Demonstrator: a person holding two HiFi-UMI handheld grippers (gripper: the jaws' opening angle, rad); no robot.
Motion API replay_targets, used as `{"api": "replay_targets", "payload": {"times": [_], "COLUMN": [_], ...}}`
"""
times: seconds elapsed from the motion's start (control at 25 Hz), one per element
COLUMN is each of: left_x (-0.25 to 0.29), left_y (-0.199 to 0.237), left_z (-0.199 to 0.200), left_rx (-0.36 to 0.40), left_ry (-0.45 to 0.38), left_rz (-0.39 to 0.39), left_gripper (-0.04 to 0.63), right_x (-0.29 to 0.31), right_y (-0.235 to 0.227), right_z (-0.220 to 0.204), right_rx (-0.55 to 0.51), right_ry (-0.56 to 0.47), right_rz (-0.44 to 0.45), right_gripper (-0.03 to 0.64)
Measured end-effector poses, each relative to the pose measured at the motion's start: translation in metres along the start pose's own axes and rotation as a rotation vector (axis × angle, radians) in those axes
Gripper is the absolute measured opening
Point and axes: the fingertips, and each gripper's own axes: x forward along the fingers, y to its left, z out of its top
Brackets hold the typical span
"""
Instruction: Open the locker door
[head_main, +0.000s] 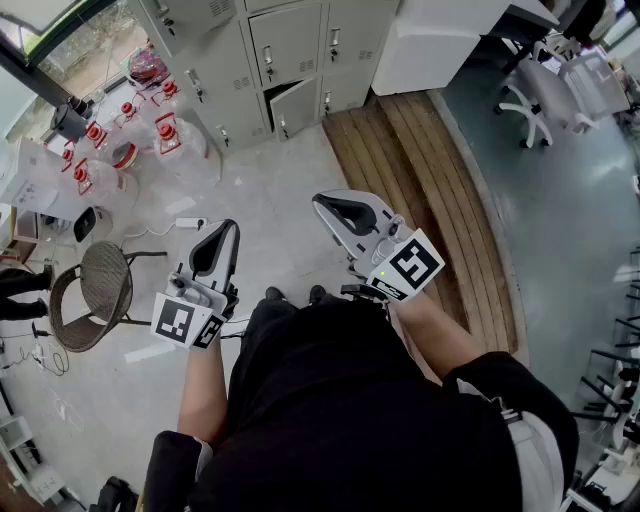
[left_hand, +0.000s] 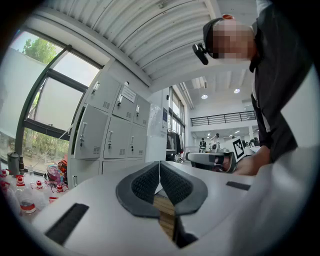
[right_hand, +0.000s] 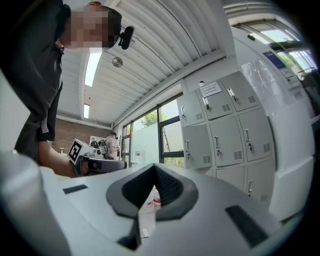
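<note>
1. Standing well back from the lockers (head_main: 285, 60) at the top centre of the head view, the person (head_main: 340, 400) holds both tools low, nowhere near any door.
2. The left gripper (head_main: 218, 240) has its jaws pressed together on nothing. The right gripper (head_main: 343, 210) is the same, its pads meeting at the tips and empty.
3. One lower locker door (head_main: 293, 108) looks slightly ajar, though it is too small here to be sure.
4. The door is probably thin sheet metal: stiff, light, free on its hinges, with smooth and slippery paint. The best hold is the small upright handle (right_hand: 216, 142) near the door's edge, pinched once the jaws part.
</note>
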Motion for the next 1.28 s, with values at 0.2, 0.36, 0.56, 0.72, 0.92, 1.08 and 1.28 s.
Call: {"api": "replay_targets", "payload": {"times": [0.2, 0.36, 0.56, 0.72, 0.92, 1.08, 1.28], "left_x": [0.002, 0.003, -0.005, -0.012, -0.018, -0.017, 0.003], "left_y": [-0.013, -0.022, -0.021, -0.021, -0.014, 0.007, 0.037], "left_z": [-0.007, -0.005, -0.002, -0.011, -0.027, -0.039, -0.046], "left_rx": [0.003, 0.002, 0.001, -0.017, -0.054, -0.089, -0.106], "left_ry": [-0.01, -0.019, -0.022, -0.01, 0.016, 0.019, -0.012], "left_rz": [0.0, -0.012, 0.008, 0.04, 0.073, 0.089, 0.074], "left_gripper": [0.017, 0.017, 0.017, 0.017, 0.017, 0.017, 0.017], "right_x": [-0.012, -0.022, -0.019, -0.019, -0.012, 0.001, 0.019], "right_y": [-0.001, 0.0, 0.008, 0.009, -0.003, -0.018, -0.033], "right_z": [-0.004, -0.006, -0.012, -0.012, -0.027, -0.036, -0.047], "right_rx": [0.002, -0.009, -0.057, 0.009, 0.072, 0.1, 0.096], "right_ry": [-0.016, -0.017, 0.012, -0.032, -0.029, -0.031, -0.01], "right_rz": [0.028, 0.045, 0.089, 0.113, 0.109, 0.072, 0.055], "right_gripper": [0.011, 0.012, 0.012, 0.012, 0.012, 0.012, 0.012]}}
